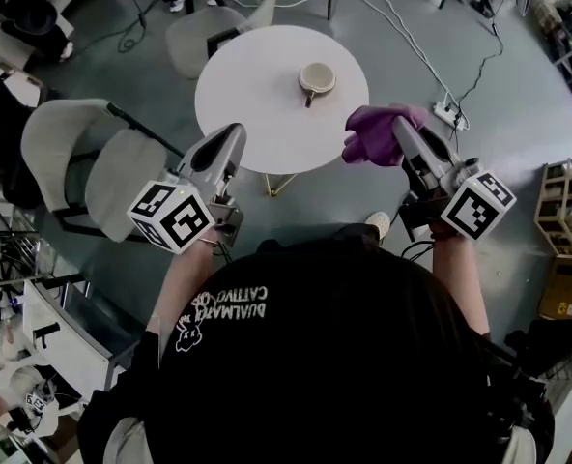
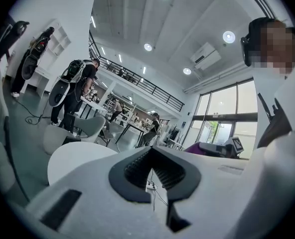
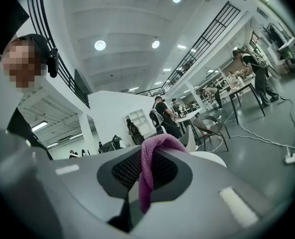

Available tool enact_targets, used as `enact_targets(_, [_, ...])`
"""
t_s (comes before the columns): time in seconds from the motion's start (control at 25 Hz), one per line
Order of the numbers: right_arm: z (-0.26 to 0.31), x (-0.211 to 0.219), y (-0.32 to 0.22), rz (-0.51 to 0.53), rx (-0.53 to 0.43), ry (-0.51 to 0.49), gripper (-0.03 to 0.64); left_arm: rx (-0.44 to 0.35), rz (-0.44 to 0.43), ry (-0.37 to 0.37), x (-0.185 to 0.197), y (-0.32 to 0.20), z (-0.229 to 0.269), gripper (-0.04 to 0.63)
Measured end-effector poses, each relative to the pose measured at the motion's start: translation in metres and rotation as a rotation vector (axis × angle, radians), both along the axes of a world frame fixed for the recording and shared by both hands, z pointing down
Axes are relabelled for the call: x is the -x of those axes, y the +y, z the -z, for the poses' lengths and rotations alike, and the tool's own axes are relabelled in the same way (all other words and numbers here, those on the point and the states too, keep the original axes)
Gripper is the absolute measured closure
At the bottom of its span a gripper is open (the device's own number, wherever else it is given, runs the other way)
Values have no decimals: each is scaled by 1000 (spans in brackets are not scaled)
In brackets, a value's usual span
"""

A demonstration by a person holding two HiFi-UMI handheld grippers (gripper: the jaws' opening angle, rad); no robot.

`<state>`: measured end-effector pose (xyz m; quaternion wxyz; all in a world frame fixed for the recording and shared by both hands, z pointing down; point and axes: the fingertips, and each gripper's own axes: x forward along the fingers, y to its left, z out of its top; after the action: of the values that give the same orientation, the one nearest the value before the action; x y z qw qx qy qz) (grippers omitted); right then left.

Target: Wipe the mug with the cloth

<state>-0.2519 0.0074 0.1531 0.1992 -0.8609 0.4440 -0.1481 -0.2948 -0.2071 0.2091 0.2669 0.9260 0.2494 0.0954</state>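
Black shirt (image 1: 363, 356) sitting nearest cam: white lettering + small graphic, upside down, not reliably legible. L gripper (image 1: 234, 135): grey plastic shell, ribbed black pads, fingers pressing together w/ nothing btwn them. R gripper (image 1: 402, 129): fingers pinching purple cloth (image 1: 371, 133), a soft fuzzy fabric bunching over the tips and hanging down. Marker cubes (image 1: 172, 216) showing b/w square patterns. Mug (image 1: 316, 78): cream, round, handle pointing toward the person, standing upright on round white table (image 1: 257, 95), apart from both grippers. Cloth hovering at the table's near-right edge.
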Motion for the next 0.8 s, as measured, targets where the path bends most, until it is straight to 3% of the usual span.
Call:
enact_targets(0.2, [-21,2,-2,13,107,-22,581,32,-12,76,-2,4,1,597])
enact_targets(0.28, [-36,4,2,10,142,-52,581,37,1,122,-4,13,1,518])
enact_targets(0.36, [-52,7,9,14,152,-91,581,27,-12,143,-4,30,-5,525])
enact_targets(0.48, [-80,4,21,33,167,-139,581,0,-66,120,-10,59,-24,597])
enact_targets(0.8, [-145,-34,-1,112,125,-238,581,-16,-67,-19,-48,65,-77,598])
